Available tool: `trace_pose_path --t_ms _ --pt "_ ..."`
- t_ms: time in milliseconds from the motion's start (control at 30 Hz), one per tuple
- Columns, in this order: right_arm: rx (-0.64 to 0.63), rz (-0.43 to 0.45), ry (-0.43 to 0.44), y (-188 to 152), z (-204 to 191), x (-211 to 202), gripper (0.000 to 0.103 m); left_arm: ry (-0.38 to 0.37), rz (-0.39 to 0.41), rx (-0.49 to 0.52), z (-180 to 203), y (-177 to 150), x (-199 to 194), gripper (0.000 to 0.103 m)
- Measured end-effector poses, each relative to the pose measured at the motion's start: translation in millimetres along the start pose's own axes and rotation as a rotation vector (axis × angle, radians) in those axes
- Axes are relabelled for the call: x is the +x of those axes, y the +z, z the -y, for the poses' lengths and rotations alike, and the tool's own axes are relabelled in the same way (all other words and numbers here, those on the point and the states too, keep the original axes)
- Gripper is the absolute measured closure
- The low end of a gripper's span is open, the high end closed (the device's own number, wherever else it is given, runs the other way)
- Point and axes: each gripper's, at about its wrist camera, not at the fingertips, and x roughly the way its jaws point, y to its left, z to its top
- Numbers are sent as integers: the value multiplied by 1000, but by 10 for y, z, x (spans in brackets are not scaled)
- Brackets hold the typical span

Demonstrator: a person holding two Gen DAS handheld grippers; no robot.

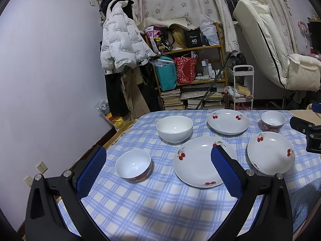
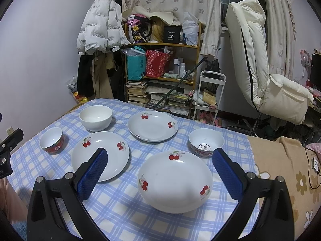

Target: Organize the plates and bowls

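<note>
Left gripper (image 1: pixel 158 168) fingers spread wide, grasping nothing, above checked counter (image 1: pixel 152 200). Right gripper (image 2: pixel 160 166) likewise spread, empty, over cherry plate (image 2: pixel 174 180). Three plates, three bowls scattered apart on counter.

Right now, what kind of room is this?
Probably a bedroom or a small lived-in room at home: a jacket hangs on the wall, a crowded shelf holds books, and plates sit on a checked tablecloth.

Left gripper (image 1: pixel 158 166) jaws wide; small bowl (image 1: pixel 133 165) between.
</note>
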Motion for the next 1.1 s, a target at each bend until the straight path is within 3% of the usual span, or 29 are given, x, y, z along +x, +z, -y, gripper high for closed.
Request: trace_pose_path --t_ms 1100 --pt "0 -5 0 -7 -8 21 0 15 -1 -15 -63 -27 63 1"
